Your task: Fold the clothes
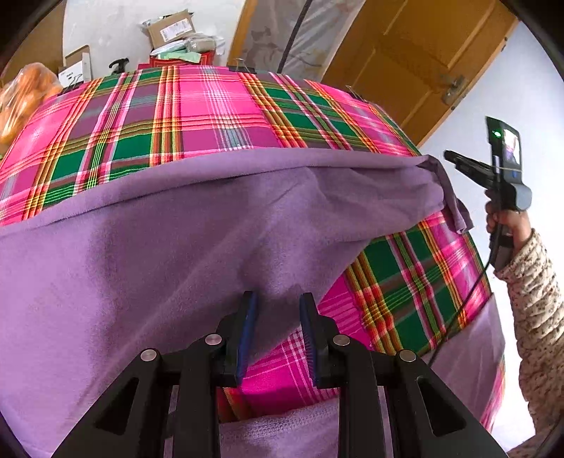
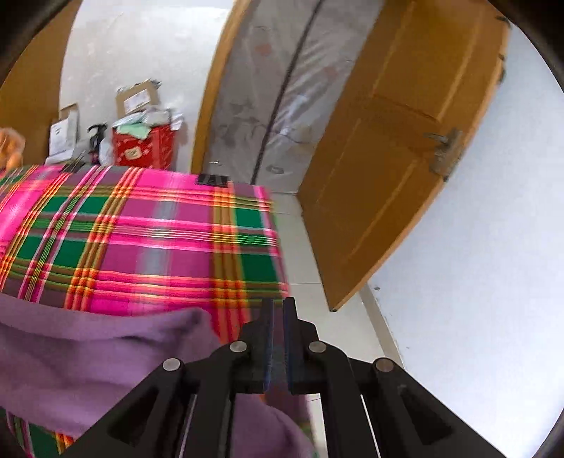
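Note:
A purple fleece garment (image 1: 176, 239) lies spread over a table covered with pink and green plaid cloth (image 1: 211, 116). My left gripper (image 1: 278, 304) is open at the garment's near edge, and the purple fabric fills the gap between its blue-padded fingertips (image 1: 248, 310). My right gripper (image 2: 278, 304) hangs past the table's right edge with its fingers shut and nothing between them. From the left wrist view the right gripper (image 1: 451, 156) floats just right of the garment's raised far corner (image 1: 431, 163), apart from it. Purple garment (image 2: 105, 359) fills the right wrist view's lower left.
A hand in a speckled sleeve (image 1: 532, 282) holds the right gripper. Cardboard boxes (image 1: 171, 28), a red box (image 2: 141, 149) and an orange bag (image 1: 24, 95) stand behind the table. Binder clips (image 2: 211, 179) pin the cloth. A wooden door (image 2: 387, 176) stands open at right.

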Available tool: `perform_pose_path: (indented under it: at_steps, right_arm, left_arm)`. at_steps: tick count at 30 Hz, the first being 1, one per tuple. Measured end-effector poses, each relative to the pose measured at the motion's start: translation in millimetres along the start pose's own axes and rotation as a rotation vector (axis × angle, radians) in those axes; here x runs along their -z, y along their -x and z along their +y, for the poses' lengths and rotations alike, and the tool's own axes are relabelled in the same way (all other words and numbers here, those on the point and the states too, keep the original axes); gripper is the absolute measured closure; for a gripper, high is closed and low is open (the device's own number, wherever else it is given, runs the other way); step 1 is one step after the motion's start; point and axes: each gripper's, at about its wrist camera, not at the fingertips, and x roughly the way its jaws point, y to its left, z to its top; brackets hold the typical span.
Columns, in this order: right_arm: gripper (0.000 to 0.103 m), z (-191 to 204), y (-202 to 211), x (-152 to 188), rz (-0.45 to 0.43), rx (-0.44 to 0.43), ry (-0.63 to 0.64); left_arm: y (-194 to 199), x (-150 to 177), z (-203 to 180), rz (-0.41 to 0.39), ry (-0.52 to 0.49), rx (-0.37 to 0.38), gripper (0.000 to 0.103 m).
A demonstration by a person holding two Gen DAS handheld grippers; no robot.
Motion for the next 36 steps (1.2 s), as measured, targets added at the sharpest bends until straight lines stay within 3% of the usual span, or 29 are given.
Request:
perform_pose_path:
  at_steps: [4,6,8,11,12,18,20,21,31,36]
  right_arm:
    - [0.096,-23,26,20,-0.017,-0.151,-0.077]
    - [0.085,-25,38,36,-0.009,-0.203,-0.095]
    - [0.068,-25,45,51,0.002,-0.295,-0.125]
    - [0.061,-25,54,73,0.019,-0.447,-0.174]
    - [0.061,-21,54,77,0.029,-0.463,-0.176]
    - [0.062,-2,46,88,0.077,-0.335,-0.135]
    - [0.093,1,43,89,0.089,-0.275,-0.123]
    - [0.095,0,42,88,0.087,-0.255,-0.126]
    - [0.097,-40,26,41,-0.032,-0.070,-0.199]
    - [0.097,-46,2,24,-0.010,0.058,-0.168]
  left_arm:
    - [0,0,0,-0.002,0.002,0.002,0.077]
    - [0,0,2,-0.002,0.008,0.007,0.077]
    - [0,0,2,-0.002,0.014,0.010,0.077]
    - [1,1,3,-0.006,0.021,0.014,0.077]
    - [1,1,3,-0.007,0.023,0.015,0.077]
    - [1,2,3,-0.015,0.023,0.019,0.077]
    - [1,2,3,-0.016,0.026,0.021,0.077]
    - [1,2,3,-0.017,0.026,0.021,0.077]
    - [0,3,1,-0.022,0.014,0.015,0.077]
    - [0,4,2,-0.024,0.018,0.020,0.077]
